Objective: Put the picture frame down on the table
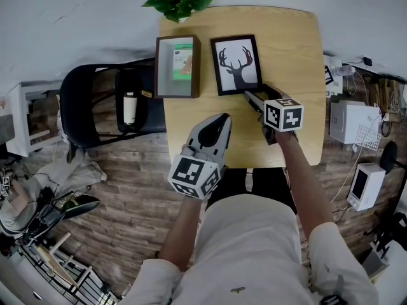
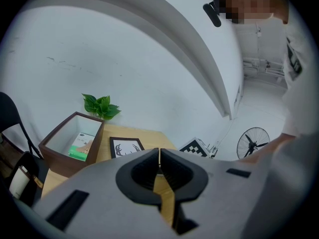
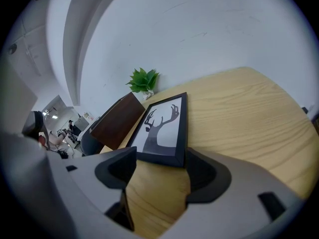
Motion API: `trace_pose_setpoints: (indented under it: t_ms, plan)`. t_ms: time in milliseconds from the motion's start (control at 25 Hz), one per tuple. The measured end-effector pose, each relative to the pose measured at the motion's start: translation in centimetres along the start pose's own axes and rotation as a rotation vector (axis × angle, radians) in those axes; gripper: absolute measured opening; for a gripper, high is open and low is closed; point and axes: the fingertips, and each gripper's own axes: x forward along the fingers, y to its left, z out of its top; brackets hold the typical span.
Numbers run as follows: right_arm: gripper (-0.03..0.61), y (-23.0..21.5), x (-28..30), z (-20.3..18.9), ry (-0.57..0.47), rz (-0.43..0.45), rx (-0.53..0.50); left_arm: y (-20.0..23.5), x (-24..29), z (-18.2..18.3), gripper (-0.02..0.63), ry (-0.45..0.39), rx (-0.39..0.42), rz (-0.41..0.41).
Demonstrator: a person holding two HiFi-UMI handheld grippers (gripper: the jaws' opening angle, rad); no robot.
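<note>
Head view: the black deer-silhouette picture frame (image 1: 236,64) lies flat on the light wooden table (image 1: 289,49), just ahead of the right claw (image 1: 255,92).

Left gripper view: the left claw (image 2: 159,156) is pressed together and empty, likely unneeded.

Right gripper view: the jaws stand apart with the frame's near edge at their tips, seemingly let go.

L gripper (image 1: 224,118) + R gripper (image 1: 254,93): grey moulded shells, blk inner pads (image 3: 204,176). White cube w/ blk square markers on each: L cube (image 1: 194,175), R cube (image 1: 283,114). Lower centre: pale short-sleeve shirt (image 1: 248,246), tiny dark mark.
</note>
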Motion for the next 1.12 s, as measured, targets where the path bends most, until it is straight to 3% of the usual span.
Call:
trace_pose_setpoints:
  t_ms: [520, 800, 1120]
  plan:
    - [0.296, 1.0, -2.6, -0.5, -0.015, -0.011, -0.071, -2.3, -1.0, 0.6, 0.012, -0.016, 0.044, -0.027]
    - [0.281, 2.7, -6.8, -2.4, 0.016, 0.015, -0.208, -3.5, -3.2, 1.3, 0.012, -0.025, 0.072, 0.011]
    - [0.243, 3.9, -11.3, -4.3, -0.011, 0.031, -0.285, -7.4, -5.6, -0.1, 0.012, -0.031, 0.065, 0.058]
